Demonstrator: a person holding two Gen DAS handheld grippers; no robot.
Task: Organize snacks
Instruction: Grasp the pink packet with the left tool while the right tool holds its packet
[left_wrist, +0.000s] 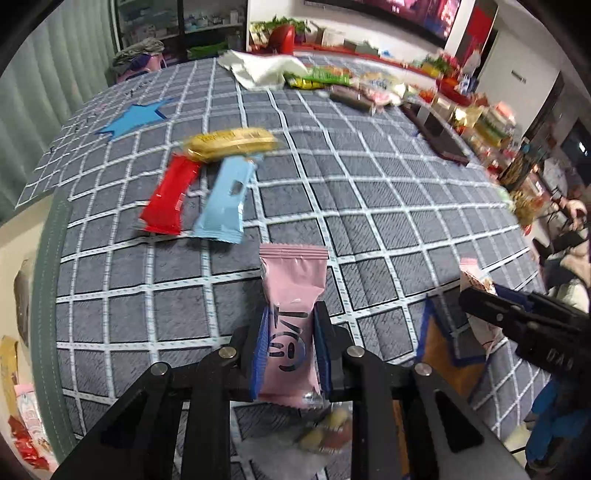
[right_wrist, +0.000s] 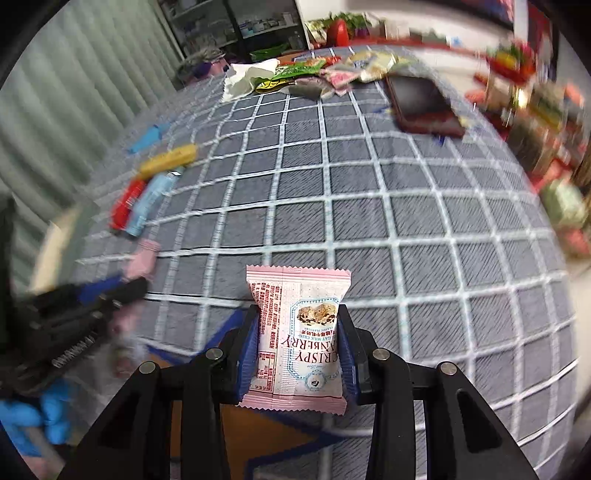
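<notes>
Table (left_wrist: 369, 206) covered with grey checked cloth; loose snack heap (left_wrist: 347, 83) along its far edge. Left claw (left_wrist: 290, 354) clenched on plain pink snack packet (left_wrist: 293, 295), held above the near edge, long axis running straight away toward the far edge. Right claw (right_wrist: 298, 354) clenched on pink-and-white "Crispy Cranberry" packet (right_wrist: 299, 332), same orientation, print upside-down. Toward the left edge: red packet (left_wrist: 170, 194) beside light-blue packet (left_wrist: 223, 199), yellow packet (left_wrist: 231, 143) lying crosswise at their far ends.

Open checked cloth (left_wrist: 369, 206) ahead — red packet (left_wrist: 168, 195), blue packet (left_wrist: 223, 199) left; phone (left_wrist: 439, 134) right.
</notes>
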